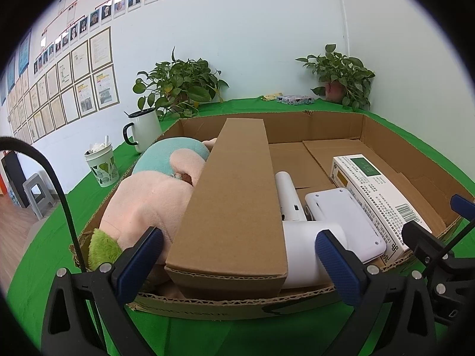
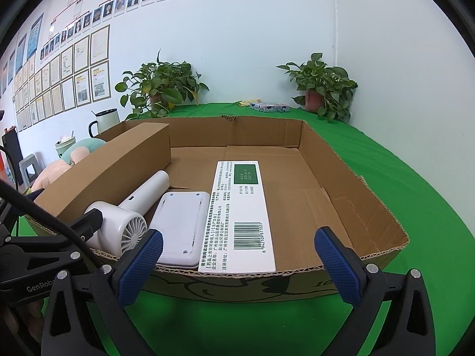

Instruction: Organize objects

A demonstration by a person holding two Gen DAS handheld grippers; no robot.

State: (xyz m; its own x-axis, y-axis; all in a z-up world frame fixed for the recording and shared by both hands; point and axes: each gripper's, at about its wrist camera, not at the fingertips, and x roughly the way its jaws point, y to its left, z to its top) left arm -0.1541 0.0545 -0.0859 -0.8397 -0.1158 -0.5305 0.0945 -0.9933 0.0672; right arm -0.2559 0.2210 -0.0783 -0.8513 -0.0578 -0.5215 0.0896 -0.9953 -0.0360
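Left tool (image 1: 237, 255) and right tool (image 2: 239, 255) spread, pinching nothing, before cardboard tray (image 2: 350, 190)

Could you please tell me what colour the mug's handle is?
Black, on a white mug; the left wrist view shows it best.

Two-finger left gripper (image 1: 239, 262) in matte black plastic, with triangular cut-outs in the finger arms. Fingers (image 1: 142, 262) faced with dark blue pads in a fine diamond-knurled texture. Round silver screws at the finger bases and further out on the arms. Black cable (image 1: 63, 204) arching up and over on the left. Right gripper (image 2: 239, 264) of the same build: black frame, blue textured fingers (image 2: 337, 267), silver screws. White lettering "GenRob" on a black body at the left edge of the right wrist view.
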